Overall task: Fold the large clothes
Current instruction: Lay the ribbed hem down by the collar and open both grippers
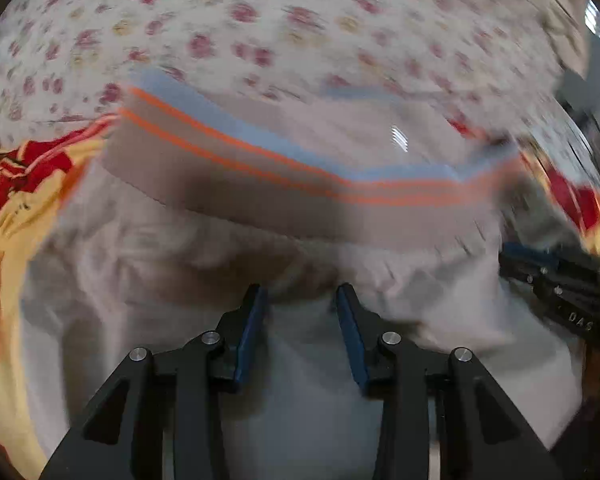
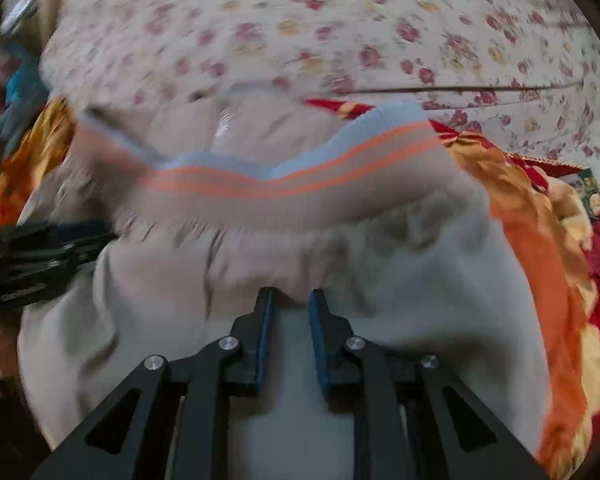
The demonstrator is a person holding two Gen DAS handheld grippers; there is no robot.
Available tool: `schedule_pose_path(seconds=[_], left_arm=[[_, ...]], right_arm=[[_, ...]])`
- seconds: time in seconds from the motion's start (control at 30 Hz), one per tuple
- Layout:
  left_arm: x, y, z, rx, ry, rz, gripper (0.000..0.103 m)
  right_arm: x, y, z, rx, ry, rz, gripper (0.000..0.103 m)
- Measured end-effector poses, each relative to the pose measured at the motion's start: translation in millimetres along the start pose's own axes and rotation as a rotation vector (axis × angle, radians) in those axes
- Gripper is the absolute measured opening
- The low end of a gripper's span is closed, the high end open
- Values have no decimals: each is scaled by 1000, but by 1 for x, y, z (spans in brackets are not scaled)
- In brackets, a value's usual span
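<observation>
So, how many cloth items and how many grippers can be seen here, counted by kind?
Beige garment with striped band: 1
Red and yellow cloth: 1
Floral bedsheet: 1
Grippers: 2, left gripper, right gripper
Total: 5

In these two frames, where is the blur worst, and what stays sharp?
Left wrist view: floral bedsheet and striped waistband smeared by motion; left gripper sharp. Right wrist view: the same smear, lighter toward the right; right gripper crisp. Fisheye bends both edges.
</observation>
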State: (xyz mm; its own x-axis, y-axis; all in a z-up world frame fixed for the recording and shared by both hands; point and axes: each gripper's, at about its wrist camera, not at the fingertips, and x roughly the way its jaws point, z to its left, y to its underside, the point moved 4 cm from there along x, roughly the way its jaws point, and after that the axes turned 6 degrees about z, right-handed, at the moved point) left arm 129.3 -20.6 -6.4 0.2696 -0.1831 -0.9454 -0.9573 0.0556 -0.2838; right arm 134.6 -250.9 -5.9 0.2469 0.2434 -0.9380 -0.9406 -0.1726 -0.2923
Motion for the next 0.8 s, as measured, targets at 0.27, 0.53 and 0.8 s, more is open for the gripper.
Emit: schedule_pose_path(seconds=[0.27,0.53,0.8], left_arm=[[29,-48,51,-143,11,-63,33],[22,-45,93,-239,130,-91,30],[-26,-37,98,-257,94,-247,29]], right_arm=[[30,-54,-42,211,-50,-42,17],[8,-26,-134,531,-194,-132,0],[-33,16,-204,683,-51,-268,7]])
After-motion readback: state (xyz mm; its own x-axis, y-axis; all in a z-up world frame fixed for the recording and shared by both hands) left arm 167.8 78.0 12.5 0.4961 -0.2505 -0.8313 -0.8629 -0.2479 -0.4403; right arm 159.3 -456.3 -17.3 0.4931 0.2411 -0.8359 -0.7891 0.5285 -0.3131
